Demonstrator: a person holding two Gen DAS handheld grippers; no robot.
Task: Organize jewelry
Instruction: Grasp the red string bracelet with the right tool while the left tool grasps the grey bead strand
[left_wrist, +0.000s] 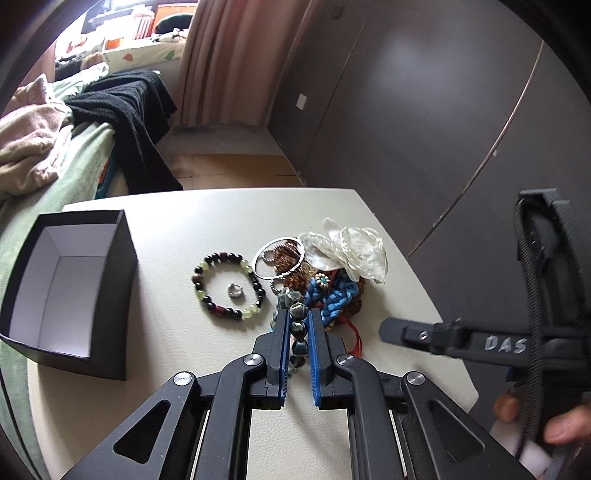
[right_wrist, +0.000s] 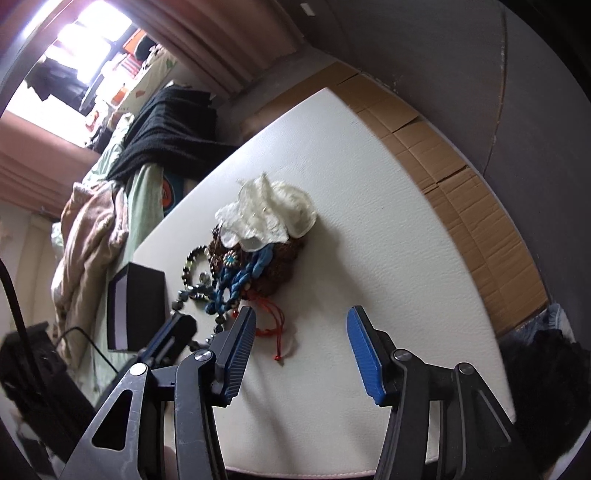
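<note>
Left gripper (left_wrist: 298, 321) clamps a dark-beaded bracelet (left_wrist: 297, 334); right gripper (right_wrist: 301, 345) hangs apart over the white table (right_wrist: 388, 221).
Bracelet's lower beads vanish behind the blue pads (left_wrist: 284, 354).

Table (left_wrist: 207, 362): cream-white, faintly grained.
Box (left_wrist: 122, 295), left: black outside, white inside.
Beaded bracelet (left_wrist: 228, 285): black, pale green and dark red beads; silver ring (left_wrist: 235, 290) within it.
Bangle (left_wrist: 279, 257): silver.
Braided cord (left_wrist: 332, 299): blue, with thin red string (left_wrist: 355, 332) near.
Fabric flower (left_wrist: 351, 251), far right: ivory, pearly sheen.
Dark bead strand (left_wrist: 297, 332): grey-teal, glossy.
Left gripper (left_wrist: 297, 321) and right gripper (right_wrist: 301, 325): black, ribbed blue pads.
</note>
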